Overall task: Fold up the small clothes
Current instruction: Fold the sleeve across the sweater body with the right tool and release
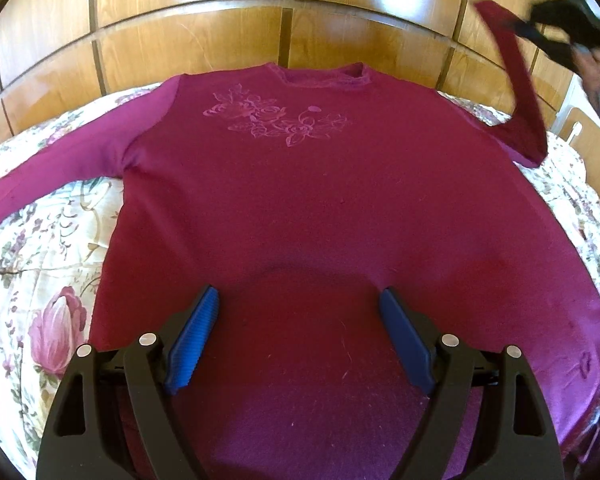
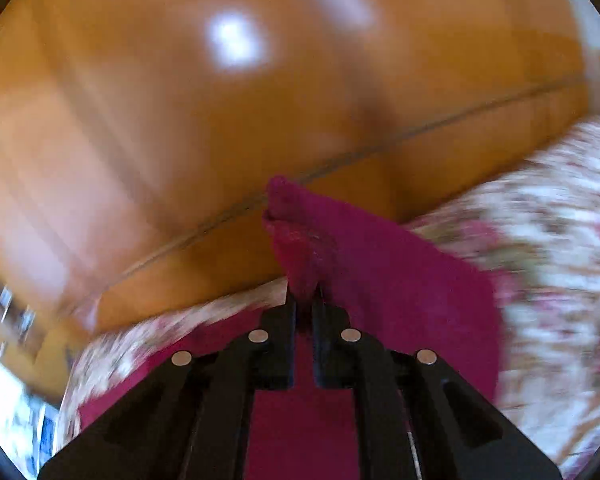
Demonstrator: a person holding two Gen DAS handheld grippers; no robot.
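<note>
A magenta long-sleeved sweater (image 1: 300,184) with a flower motif on the chest lies flat, front up, on a floral bedspread (image 1: 40,280). My left gripper (image 1: 300,300) is open, its blue pads (image 1: 196,340) resting over the sweater's lower hem area. My right gripper (image 2: 305,292) is shut on the sweater's right sleeve (image 2: 340,248) and holds it lifted above the bed; in the left wrist view the raised sleeve (image 1: 516,80) and the right gripper (image 1: 520,26) show at the upper right. The left sleeve (image 1: 60,160) lies stretched out to the left.
A glossy wooden headboard (image 1: 260,40) stands right behind the sweater's collar. The bedspread extends on both sides of the sweater. The right wrist view is motion-blurred.
</note>
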